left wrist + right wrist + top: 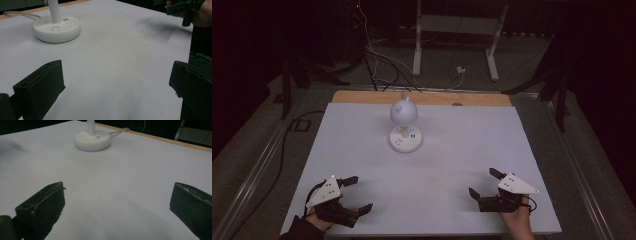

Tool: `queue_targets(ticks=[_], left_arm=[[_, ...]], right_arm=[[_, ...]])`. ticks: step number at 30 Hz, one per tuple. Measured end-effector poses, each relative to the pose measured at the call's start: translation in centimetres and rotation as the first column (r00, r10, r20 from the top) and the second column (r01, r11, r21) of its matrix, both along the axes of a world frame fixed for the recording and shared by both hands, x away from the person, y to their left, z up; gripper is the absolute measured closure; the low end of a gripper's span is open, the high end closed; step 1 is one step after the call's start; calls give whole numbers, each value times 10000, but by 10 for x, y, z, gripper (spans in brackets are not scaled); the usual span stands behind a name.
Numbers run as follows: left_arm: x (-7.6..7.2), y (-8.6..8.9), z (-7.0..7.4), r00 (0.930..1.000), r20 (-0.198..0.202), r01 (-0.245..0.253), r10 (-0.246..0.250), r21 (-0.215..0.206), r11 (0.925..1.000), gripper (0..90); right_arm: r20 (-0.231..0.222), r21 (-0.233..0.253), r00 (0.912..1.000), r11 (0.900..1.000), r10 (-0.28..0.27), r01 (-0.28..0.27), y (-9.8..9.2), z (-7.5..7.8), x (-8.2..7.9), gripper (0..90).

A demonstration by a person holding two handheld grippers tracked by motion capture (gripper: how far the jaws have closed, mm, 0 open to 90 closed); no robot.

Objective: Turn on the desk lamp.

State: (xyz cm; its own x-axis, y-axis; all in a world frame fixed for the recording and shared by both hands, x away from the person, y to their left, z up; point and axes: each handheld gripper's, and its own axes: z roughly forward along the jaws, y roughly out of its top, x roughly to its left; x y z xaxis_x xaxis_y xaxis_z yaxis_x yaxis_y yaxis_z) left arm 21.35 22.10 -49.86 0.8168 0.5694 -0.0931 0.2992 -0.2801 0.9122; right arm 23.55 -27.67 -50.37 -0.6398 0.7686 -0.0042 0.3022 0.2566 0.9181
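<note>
Both grippers are resting near the front edge of the white table (362,150), left gripper (360,194) and right gripper (482,183) each spread wide, holding nothing. Bare surface is lying between them. Well beyond, toward the far edge, the lamp (404,127) is standing upright.

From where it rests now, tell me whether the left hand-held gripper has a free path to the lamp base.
Probably yes. The left hand-held gripper is open and aimed over bare white table toward the lamp base; nothing lies between them.
</note>
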Motion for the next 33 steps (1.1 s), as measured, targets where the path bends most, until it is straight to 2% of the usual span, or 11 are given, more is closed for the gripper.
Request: queue_targets(ticks=[15, 26, 33], left_arm=[[0, -8, 13, 9996, 29, 266, -266, 2, 9996, 3], [7, -15, 25, 9997, 39, 238, -239, 175, 9996, 3], [10, -17, 31, 9999, 73, 128, -129, 131, 9998, 3]], right_arm=[[42, 82, 10000, 10000, -21, 20, 0, 1, -1, 0], [9, 166, 10000, 9999, -36, 35, -1, 1, -1, 0], [12, 187, 10000, 9998, 0, 0, -1, 1, -2, 0]])
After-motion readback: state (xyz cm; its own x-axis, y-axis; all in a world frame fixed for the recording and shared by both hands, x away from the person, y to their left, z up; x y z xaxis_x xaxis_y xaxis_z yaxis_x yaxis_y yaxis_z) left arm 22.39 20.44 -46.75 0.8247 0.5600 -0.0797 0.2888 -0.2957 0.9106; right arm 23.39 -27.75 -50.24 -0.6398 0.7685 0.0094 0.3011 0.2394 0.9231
